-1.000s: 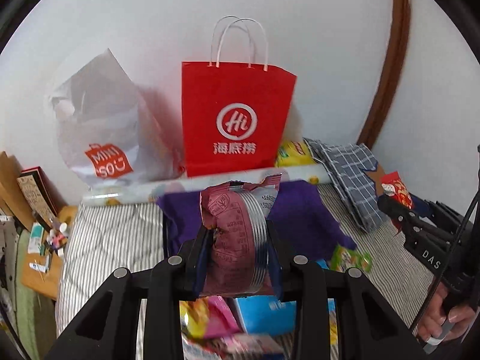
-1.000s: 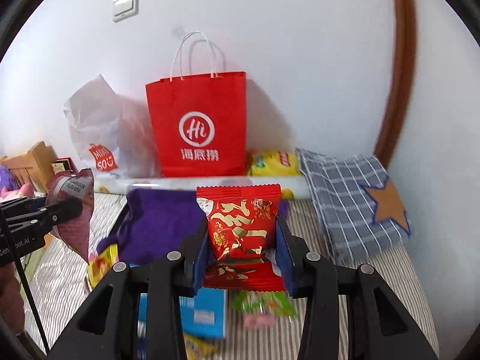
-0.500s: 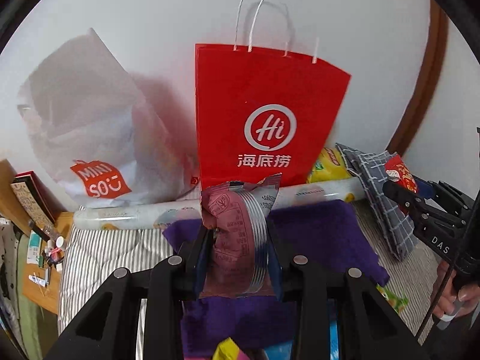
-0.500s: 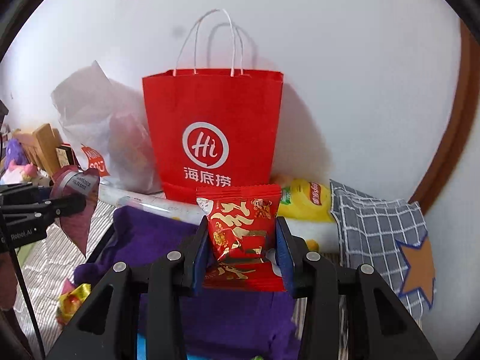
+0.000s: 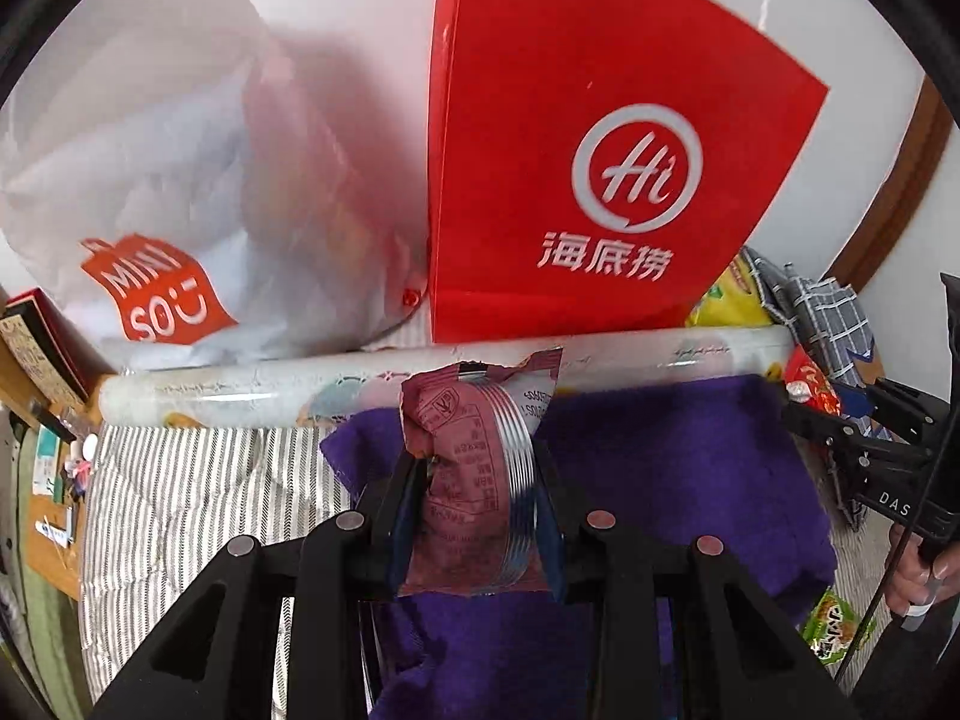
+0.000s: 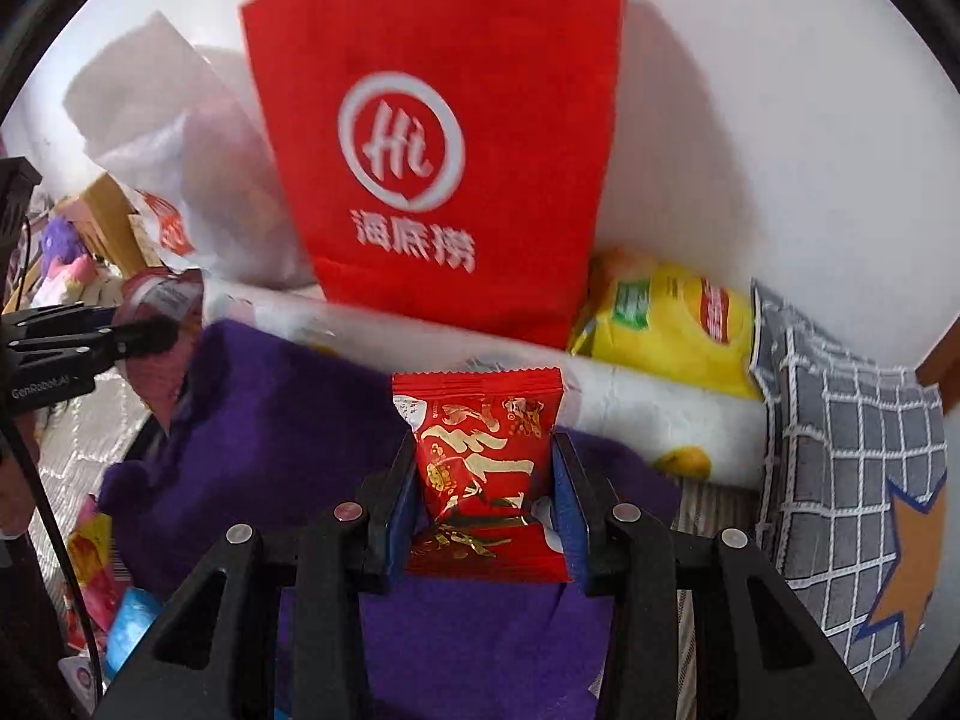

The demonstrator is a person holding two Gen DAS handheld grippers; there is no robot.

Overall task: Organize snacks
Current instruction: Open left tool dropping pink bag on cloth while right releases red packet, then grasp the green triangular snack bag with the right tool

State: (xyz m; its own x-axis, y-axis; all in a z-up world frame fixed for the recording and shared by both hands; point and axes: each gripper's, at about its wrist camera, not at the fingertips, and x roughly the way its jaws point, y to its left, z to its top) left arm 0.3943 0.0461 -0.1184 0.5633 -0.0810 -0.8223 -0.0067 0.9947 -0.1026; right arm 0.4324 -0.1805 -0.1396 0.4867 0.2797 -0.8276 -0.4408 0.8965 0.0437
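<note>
wall (image 6: 750, 120): plain white, evenly lit
trim (image 5: 900, 180): curved brown wood at right
bed cover (image 5: 180, 480): grey-and-white striped
side furniture (image 5: 54, 540): light wood, cluttered, at left

Both fisheye views were brightly and evenly lit, with soft shadows on the white wall (image 6: 780, 120) right of the red bag (image 6: 444, 138) and left of it in the left wrist view. Edges bowed strongly and ended in a black rim. Motion blur smeared the upper half, especially the white bag (image 5: 168, 180), while the packets low at centre stayed sharp.
</note>
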